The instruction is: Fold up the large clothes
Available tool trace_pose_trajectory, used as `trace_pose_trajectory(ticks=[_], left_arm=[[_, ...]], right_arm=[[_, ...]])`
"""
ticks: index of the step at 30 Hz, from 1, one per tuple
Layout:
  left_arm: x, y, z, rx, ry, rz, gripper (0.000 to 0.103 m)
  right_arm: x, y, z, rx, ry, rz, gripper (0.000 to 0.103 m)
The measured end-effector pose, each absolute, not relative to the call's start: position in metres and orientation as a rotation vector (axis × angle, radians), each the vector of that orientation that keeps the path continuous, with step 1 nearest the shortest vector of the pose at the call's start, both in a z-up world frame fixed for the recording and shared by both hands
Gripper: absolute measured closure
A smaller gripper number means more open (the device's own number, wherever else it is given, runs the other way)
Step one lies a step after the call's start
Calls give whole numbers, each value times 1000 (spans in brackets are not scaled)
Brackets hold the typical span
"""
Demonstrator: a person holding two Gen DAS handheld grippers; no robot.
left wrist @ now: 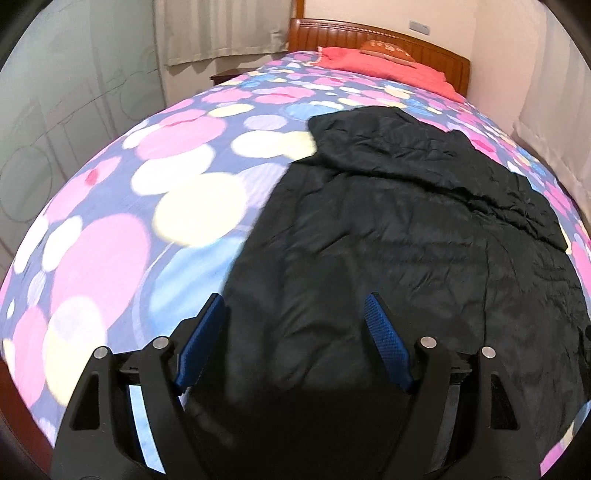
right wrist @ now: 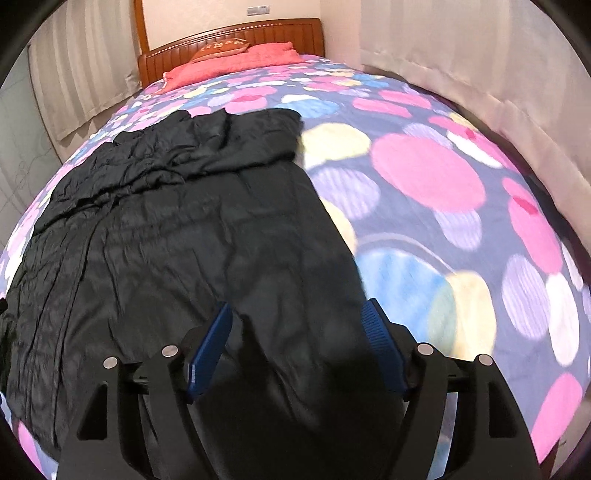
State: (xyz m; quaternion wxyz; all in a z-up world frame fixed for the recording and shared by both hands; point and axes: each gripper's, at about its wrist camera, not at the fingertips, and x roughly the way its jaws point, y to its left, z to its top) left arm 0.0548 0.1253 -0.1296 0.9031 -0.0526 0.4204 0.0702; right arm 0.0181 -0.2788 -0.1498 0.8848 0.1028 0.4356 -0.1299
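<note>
A large black quilted garment [left wrist: 406, 221] [right wrist: 166, 240] lies spread on the bed, with a folded, crumpled part at its far end. In the left wrist view my left gripper [left wrist: 295, 299] hovers over the garment's near left edge. Its blue pads [left wrist: 388, 339] stand wide apart with nothing pressed between them. In the right wrist view my right gripper [right wrist: 298, 304] hangs above the garment's near right edge. It is open too, its blue pads [right wrist: 380, 339] apart and clear of the cloth. Neither gripper holds the fabric.
The bed cover [left wrist: 110, 240] [right wrist: 443, 184] is blue with big pink, yellow and white dots. A red pillow [left wrist: 369, 62] [right wrist: 236, 59] lies by the wooden headboard [left wrist: 369, 33] [right wrist: 258, 31]. Curtains [left wrist: 221, 29] [right wrist: 480, 74] hang close to the bed's sides.
</note>
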Motion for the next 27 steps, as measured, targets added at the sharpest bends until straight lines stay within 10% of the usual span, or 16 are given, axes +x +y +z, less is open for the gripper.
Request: trace_pose_trajectory(ticks=[27], left_arm=[[-20, 165, -164, -402, 965, 14, 20]], right_arm=[[-55, -305, -183, 472, 941, -238, 30]])
